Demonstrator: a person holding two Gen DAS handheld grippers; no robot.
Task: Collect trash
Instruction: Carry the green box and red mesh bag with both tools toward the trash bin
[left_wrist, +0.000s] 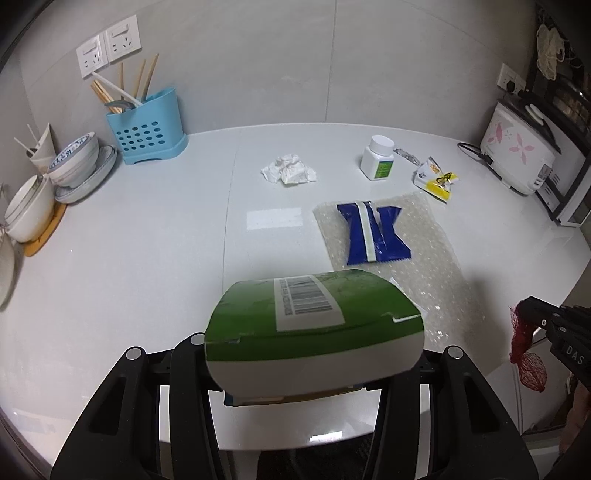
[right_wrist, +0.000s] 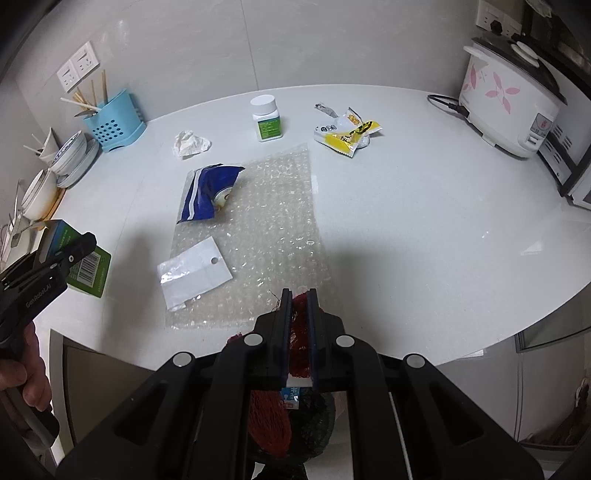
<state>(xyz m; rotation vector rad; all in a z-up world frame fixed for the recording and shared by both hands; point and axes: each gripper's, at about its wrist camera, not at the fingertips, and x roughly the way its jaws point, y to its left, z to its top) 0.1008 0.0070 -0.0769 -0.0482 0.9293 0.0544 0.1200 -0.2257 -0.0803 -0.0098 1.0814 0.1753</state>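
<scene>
We hold a green-and-white cardboard box (left_wrist: 314, 328), barcode label up, clamped between the jaws of our left gripper (left_wrist: 314, 369) above the near edge of the glossy white countertop (left_wrist: 147, 240). Our right gripper (right_wrist: 299, 332) has its jaws pinched together on a red mesh net bag (right_wrist: 299, 325) that hangs limp below them.

On the counter lies a sheet of clear bubble wrap (right_wrist: 273, 221), dimpled and flat, with a crinkled blue foil wrapper (right_wrist: 207, 195) on its far left corner and a flat white plastic sleeve (right_wrist: 195, 273) at its near left. Farther off sit a crumpled tissue (right_wrist: 190, 144), a white pill bottle (right_wrist: 266, 118) and a yellow snack wrapper (right_wrist: 347, 136). The counter's right half is bare up to the rice cooker (right_wrist: 509, 99).
</scene>
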